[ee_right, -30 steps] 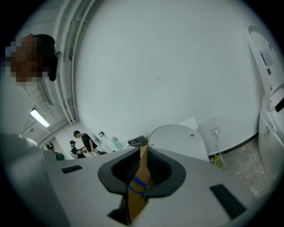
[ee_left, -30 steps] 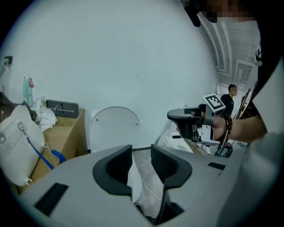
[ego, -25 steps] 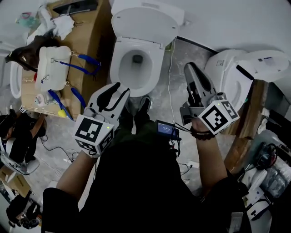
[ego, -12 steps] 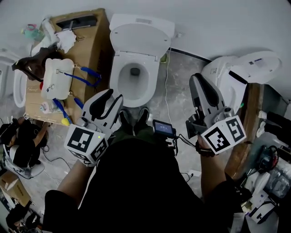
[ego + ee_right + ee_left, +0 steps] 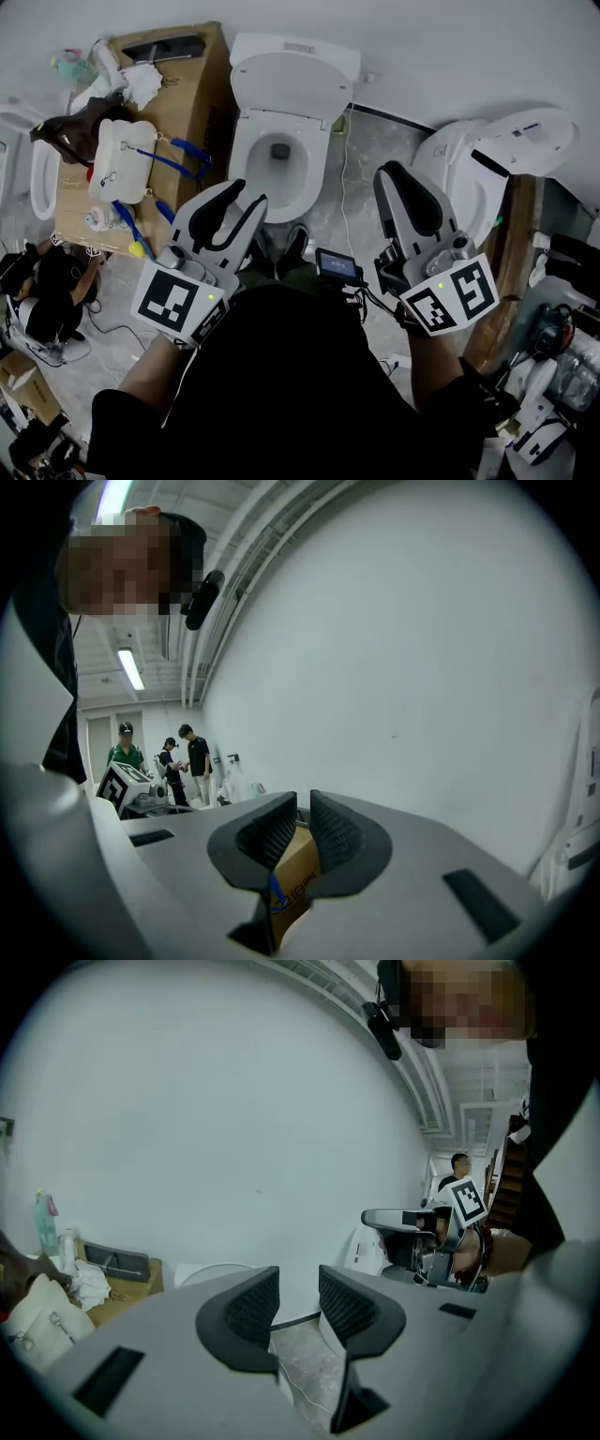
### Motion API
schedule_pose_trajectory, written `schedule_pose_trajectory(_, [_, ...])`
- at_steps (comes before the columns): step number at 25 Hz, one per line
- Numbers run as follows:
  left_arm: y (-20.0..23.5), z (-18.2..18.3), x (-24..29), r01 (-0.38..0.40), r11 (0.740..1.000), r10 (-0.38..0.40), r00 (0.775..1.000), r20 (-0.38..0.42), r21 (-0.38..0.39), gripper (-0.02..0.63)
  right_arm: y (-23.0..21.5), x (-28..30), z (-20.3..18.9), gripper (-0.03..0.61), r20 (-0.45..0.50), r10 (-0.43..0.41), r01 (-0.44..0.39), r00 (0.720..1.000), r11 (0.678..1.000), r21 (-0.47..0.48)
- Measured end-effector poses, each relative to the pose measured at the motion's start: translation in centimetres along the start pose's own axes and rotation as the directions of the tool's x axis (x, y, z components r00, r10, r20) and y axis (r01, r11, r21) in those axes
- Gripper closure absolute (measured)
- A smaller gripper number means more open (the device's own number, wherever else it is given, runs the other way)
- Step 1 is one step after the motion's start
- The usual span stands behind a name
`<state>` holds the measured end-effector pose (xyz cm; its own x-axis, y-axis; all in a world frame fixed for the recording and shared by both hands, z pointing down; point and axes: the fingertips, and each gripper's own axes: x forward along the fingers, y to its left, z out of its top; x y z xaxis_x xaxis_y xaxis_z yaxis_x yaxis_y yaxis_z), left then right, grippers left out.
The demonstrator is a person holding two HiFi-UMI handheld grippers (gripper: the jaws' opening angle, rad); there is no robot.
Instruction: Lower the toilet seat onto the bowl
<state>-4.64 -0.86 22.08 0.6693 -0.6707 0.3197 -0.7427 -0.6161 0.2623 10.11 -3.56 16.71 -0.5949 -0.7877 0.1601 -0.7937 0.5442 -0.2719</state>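
Observation:
A white toilet stands against the far wall in the head view. Its seat and lid (image 5: 293,82) are raised against the tank, above the open bowl (image 5: 278,159). My left gripper (image 5: 244,199) hovers in front of the bowl's near rim, open, nothing between its pads. In the left gripper view the left gripper (image 5: 298,1283) points at the wall, with the raised lid (image 5: 214,1275) low behind its left finger. My right gripper (image 5: 396,178) is held right of the bowl. In the right gripper view the right gripper (image 5: 302,803) shows only a narrow gap and holds nothing.
A cardboard box (image 5: 183,89) bearing a white bag with blue straps (image 5: 117,159) stands left of the toilet. A second toilet (image 5: 487,155) and a wooden plank (image 5: 514,272) are at the right. A cable (image 5: 344,183) runs over the floor. Several people (image 5: 187,761) stand far off.
Both grippers have risen towards the head camera. The right one has rolled, its marker cube now turned more towards me. Neither has touched the toilet, and the jaws stand as before.

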Motion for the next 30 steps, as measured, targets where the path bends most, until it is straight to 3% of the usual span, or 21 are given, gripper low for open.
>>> schedule_pose_trajectory(12, [-1.2,-1.2,-1.3,0.005,1.0,-0.005,1.0,-0.004,-0.008,0.472,2.3,-0.9,-0.1,0.514,0.005,0.037,-0.037,0.999,0.999,-0.024])
schedule_pose_trajectory(30, [-1.1,-1.9,-2.0,-0.004,1.0,0.004,1.0,-0.016,-0.017,0.472,2.6,-1.2,-1.0,0.514,-0.003,0.028,-0.028,1.0,1.0,-0.006])
